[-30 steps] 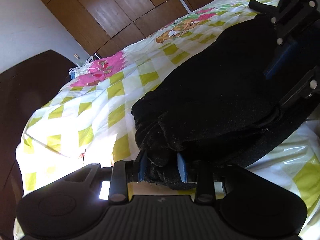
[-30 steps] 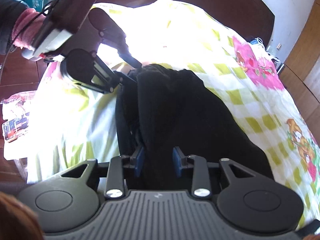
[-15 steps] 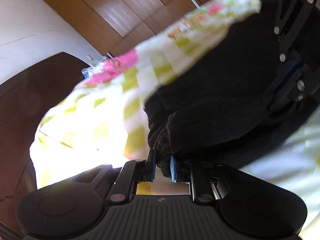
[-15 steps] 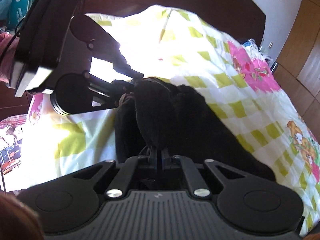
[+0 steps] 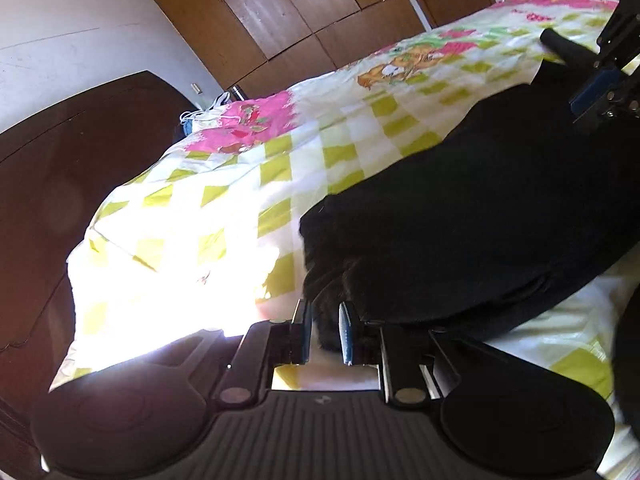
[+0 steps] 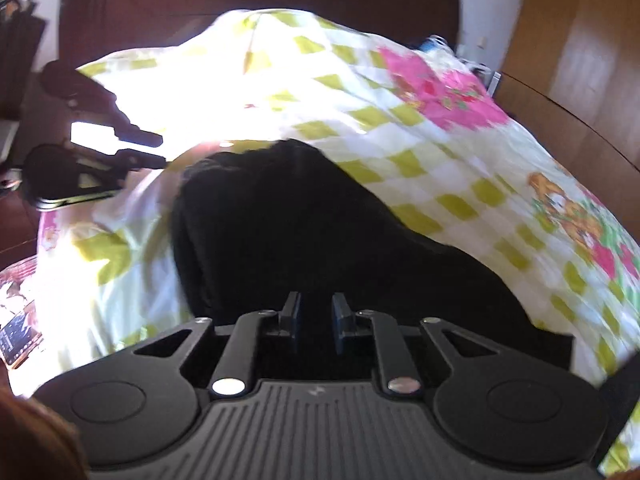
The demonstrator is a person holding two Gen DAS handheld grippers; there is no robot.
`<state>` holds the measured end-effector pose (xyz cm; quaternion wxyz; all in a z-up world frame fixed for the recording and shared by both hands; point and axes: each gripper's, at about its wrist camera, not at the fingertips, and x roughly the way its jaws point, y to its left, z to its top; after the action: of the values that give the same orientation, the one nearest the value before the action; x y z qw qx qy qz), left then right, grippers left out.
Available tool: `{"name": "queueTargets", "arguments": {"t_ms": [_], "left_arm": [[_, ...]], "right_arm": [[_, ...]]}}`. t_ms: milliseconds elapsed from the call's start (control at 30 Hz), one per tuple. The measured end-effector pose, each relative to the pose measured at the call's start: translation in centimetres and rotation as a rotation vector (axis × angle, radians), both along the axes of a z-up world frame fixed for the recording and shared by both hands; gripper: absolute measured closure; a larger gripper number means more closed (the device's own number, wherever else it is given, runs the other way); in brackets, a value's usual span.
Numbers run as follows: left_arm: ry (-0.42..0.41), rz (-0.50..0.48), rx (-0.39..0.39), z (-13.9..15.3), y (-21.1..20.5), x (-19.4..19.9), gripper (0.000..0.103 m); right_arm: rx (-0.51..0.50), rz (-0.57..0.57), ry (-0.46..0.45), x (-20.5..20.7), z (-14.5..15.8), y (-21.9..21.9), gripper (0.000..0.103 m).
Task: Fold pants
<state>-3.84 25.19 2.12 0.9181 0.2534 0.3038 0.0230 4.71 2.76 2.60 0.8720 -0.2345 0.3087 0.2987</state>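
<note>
Wooden wardrobe [image 5: 304, 12] and dark headboard [image 5: 80, 160] flank bed [image 5: 240, 184] under pants [image 5: 480, 208].

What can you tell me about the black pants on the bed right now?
The black pants look like soft, fuzzy fabric, bunched in folded layers on the checked yellow-and-white bedsheet. The left gripper pinches their near edge between its blue pads. The right gripper sits over the other end with cloth between its jaws, which are opening. No waistband or pockets can be made out.
</note>
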Motion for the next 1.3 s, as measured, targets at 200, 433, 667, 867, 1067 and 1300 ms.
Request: {"name": "queueTargets", "arguments": {"t_ms": [200, 433, 667, 867, 1067, 1300], "left_arm": [[-0.015, -0.192, -0.190, 1.8, -8.0, 2.9, 0.070], [0.076, -0.402, -0.390, 0.9, -19.3, 7.9, 0.068], [0.158, -0.491, -0.412, -0.6, -25.1, 10.3, 0.065], [0.187, -0.519, -0.369, -1.4, -26.5, 10.6, 0.061], [0.195, -0.528, -0.359, -1.4, -27.4, 10.8, 0.061], [0.198, -0.516, -0.379, -1.7, -28.3, 11.7, 0.058]], "right_arm": [[0.032, -0.424, 0.015, 6.4, 1.1, -13.1, 0.082], [0.202, -0.714, 0.085, 15.2, 0.7, -25.4, 0.081], [0.444, -0.820, 0.213, 22.0, -2.4, -30.7, 0.076], [0.544, -0.833, 0.232, 23.4, -4.0, -32.2, 0.075], [0.646, -0.859, 0.251, 24.3, -4.3, -33.7, 0.077], [0.588, -0.822, 0.234, 26.1, -4.4, -33.3, 0.079]]}}
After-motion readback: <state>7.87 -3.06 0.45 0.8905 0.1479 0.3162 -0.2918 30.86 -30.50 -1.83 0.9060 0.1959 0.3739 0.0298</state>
